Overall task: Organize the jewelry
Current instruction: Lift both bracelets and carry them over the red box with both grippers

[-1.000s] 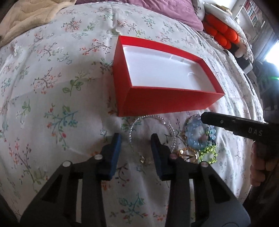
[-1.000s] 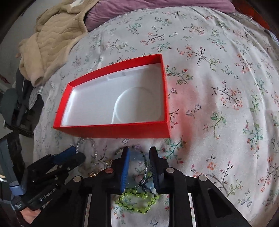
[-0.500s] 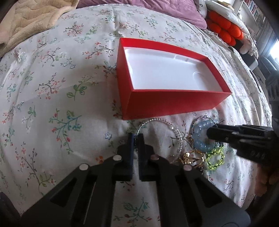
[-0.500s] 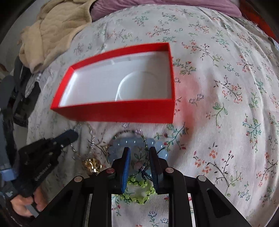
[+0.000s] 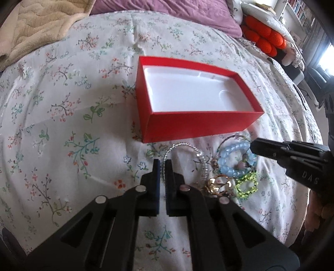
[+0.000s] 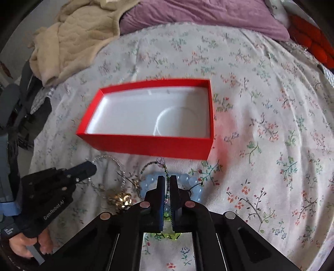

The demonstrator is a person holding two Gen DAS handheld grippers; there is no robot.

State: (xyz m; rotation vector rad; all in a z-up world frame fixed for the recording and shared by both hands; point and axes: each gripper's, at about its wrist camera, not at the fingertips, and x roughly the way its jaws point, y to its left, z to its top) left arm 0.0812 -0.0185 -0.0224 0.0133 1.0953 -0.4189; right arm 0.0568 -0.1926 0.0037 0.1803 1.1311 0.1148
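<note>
An open red box (image 5: 200, 127) with a white empty inside lies on the floral bedspread; it also shows in the right wrist view (image 6: 150, 143). In front of it lies a pile of jewelry: a silver bead chain (image 5: 194, 152), a pale blue bead bracelet (image 5: 231, 160), a gold piece (image 5: 219, 184) and a neon green bead bracelet (image 5: 247, 184). My left gripper (image 5: 162, 163) is shut on the silver chain's left end. My right gripper (image 6: 167, 181) is shut on a thin dark beaded strand (image 6: 166, 171) over the blue bracelet (image 6: 192, 185).
A beige blanket (image 6: 79, 35) and a purple pillow (image 6: 198, 14) lie at the far end of the bed. Orange cushions (image 5: 263, 39) sit at the far right. Dark clothes (image 6: 25, 116) hang off the bed's left edge.
Both grippers have closed: the left from wide open onto the silver chain, the right from partly open onto the beaded strand. Both now stand a little higher, farther back from the box.
</note>
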